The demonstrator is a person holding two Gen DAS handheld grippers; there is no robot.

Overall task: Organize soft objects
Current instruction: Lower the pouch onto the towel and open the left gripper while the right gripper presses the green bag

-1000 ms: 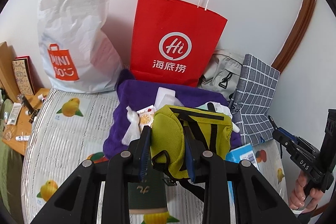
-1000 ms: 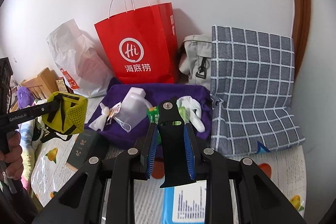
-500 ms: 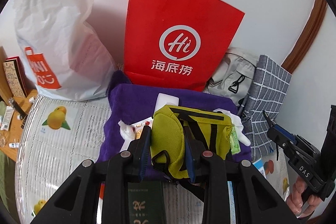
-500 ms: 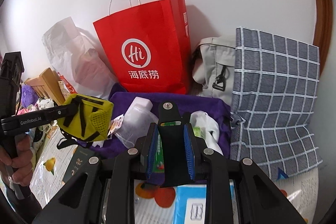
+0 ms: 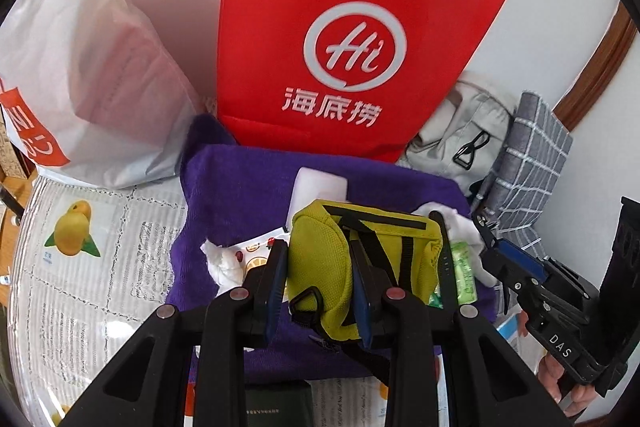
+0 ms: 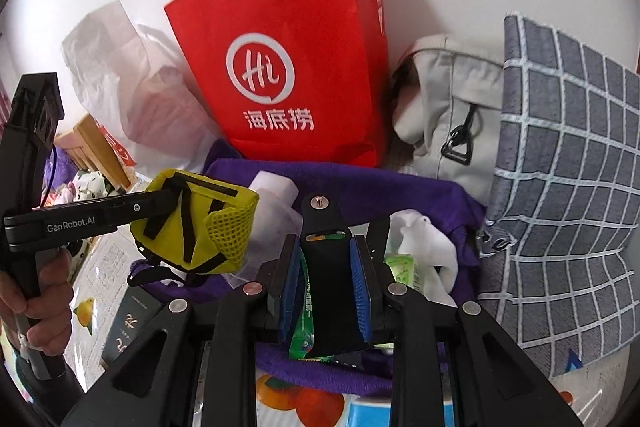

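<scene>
A yellow-green pouch (image 5: 384, 247) with black straps hangs over the purple cloth (image 5: 248, 187), and my left gripper (image 5: 318, 251) is shut on its left end. In the right wrist view the pouch (image 6: 192, 227) sticks out from the left gripper (image 6: 160, 203) above the cloth's left part. My right gripper (image 6: 326, 247) is shut on a flat black strap piece (image 6: 326, 219) with a screw at its top, held above the purple cloth (image 6: 360, 187). On the cloth lie a white sock (image 6: 424, 239), a green packet (image 6: 404, 271) and clear wrappers.
Against the wall stand a red paper bag (image 5: 340, 27), a white plastic bag (image 5: 100, 67), a grey backpack (image 6: 440, 107) and a checked grey cushion (image 6: 568, 167). A dark green booklet (image 6: 132, 319) lies on the fruit-print tablecloth (image 5: 80, 267). A hand (image 6: 44, 295) grips the left handle.
Both grippers have moved forward and down toward the purple cloth and red bag, each still gripping its item. The bags loom larger in both views.
</scene>
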